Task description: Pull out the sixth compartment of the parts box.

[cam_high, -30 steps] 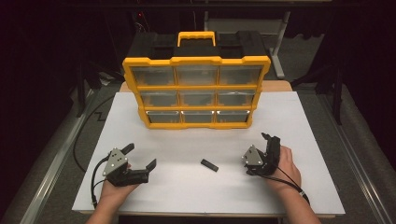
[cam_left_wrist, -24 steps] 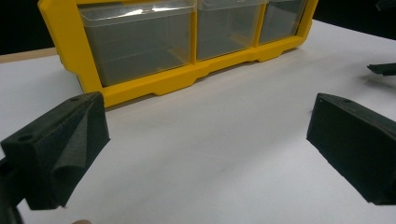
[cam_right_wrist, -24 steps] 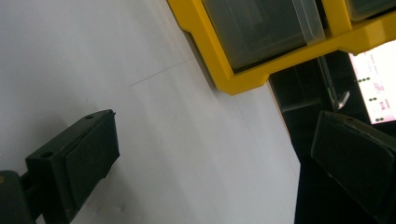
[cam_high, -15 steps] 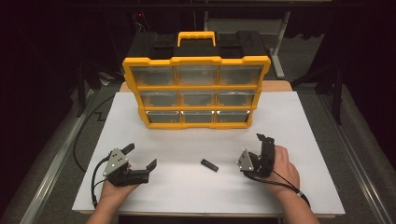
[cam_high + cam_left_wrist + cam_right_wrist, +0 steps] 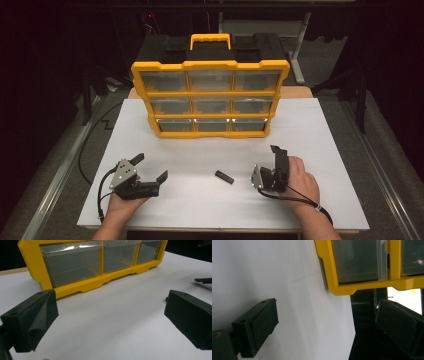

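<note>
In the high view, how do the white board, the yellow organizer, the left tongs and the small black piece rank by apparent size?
1. White board
2. Yellow organizer, though it stands farther off
3. Left tongs
4. Small black piece

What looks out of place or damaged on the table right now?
Little stands out. A small black part lies loose on the white tabletop, outside the yellow drawer organizer, whose nine drawers all look shut. Nothing looks spilled or damaged.

Bright yellow plastic drawer organiser (image 5: 210, 97) with clear smoky-grey drawers at twelve o'clock, on a plain white surface (image 5: 310, 135); small black oblong piece (image 5: 224, 177) centre; both tools matte black, left tool (image 5: 148, 172), right tool (image 5: 278, 161).
</note>
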